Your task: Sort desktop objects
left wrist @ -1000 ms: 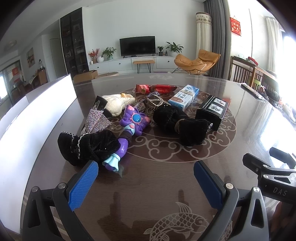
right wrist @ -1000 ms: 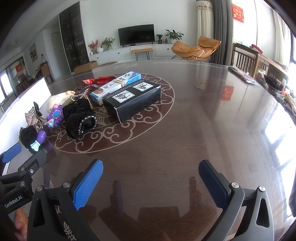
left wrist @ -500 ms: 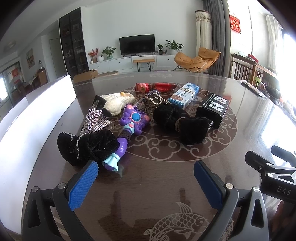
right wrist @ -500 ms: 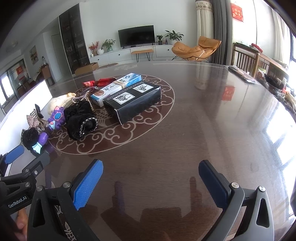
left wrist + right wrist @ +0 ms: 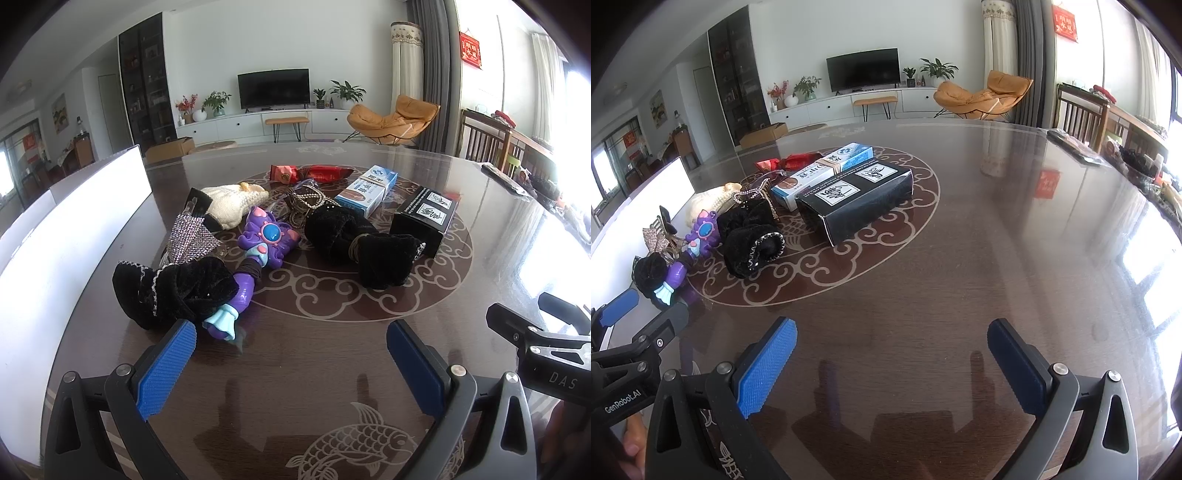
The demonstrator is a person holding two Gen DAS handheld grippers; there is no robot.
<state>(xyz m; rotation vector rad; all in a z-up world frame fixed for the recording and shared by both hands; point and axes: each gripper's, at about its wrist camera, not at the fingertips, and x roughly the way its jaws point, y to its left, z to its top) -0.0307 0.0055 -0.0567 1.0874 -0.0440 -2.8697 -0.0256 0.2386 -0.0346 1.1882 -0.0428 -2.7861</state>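
Observation:
A heap of objects lies on the dark wooden table (image 5: 317,354). It holds a purple toy wand (image 5: 258,254), a black velvet scrunchie (image 5: 173,291), a bigger black velvet piece (image 5: 362,243), a rhinestone clip (image 5: 190,240), a cream knitted item (image 5: 232,203), a bead chain (image 5: 306,199), a red wrapper (image 5: 310,172), a blue-white box (image 5: 367,190) and a black box (image 5: 424,219). My left gripper (image 5: 291,363) is open just short of the wand's tip. My right gripper (image 5: 892,363) is open over bare table, right of the black box (image 5: 857,199) and the wand (image 5: 696,243).
A white board (image 5: 66,236) runs along the table's left edge. The right gripper's body (image 5: 546,350) shows at the right of the left wrist view; the left gripper's body (image 5: 624,362) shows at the left of the right wrist view. Clutter (image 5: 1137,162) lies at the far right edge.
Both grippers have crept slightly forward toward the heap and stay open. Nothing on the table has moved.

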